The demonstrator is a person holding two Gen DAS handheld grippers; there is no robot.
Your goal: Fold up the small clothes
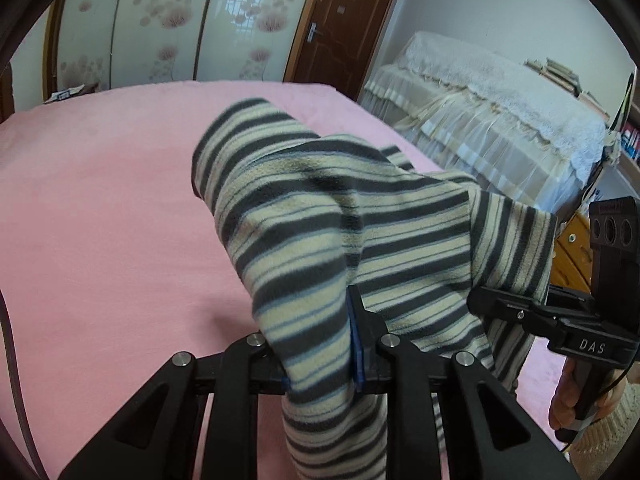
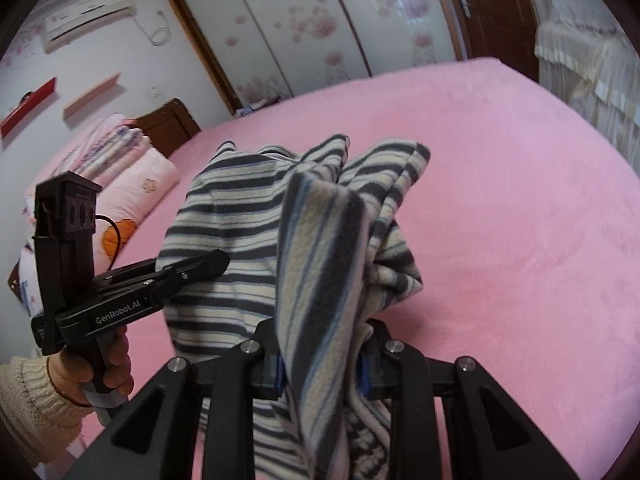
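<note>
A small fleece garment (image 1: 320, 208) with grey, cream and blue stripes hangs bunched above the pink bed (image 1: 100, 220). My left gripper (image 1: 320, 360) is shut on one edge of it; a blue pad (image 1: 356, 344) presses the cloth and the other finger is hidden under a fold. My right gripper (image 1: 492, 300) grips the cloth at the far right. In the right wrist view, the right gripper (image 2: 320, 364) is shut on a thick fold of the garment (image 2: 240, 216). To its left, the left gripper (image 2: 200, 268) pinches the cloth's edge. The garment sags between the two over the bed (image 2: 520, 220).
A person's hand (image 2: 116, 364) in a cream knit sleeve holds the left gripper's handle. Pillows and folded quilts (image 2: 132, 176) lie at the bed's head. Lace-covered furniture (image 1: 500, 112) stands beside the bed. A flowered sliding wardrobe (image 1: 160, 20) and a brown door (image 1: 348, 28) stand behind.
</note>
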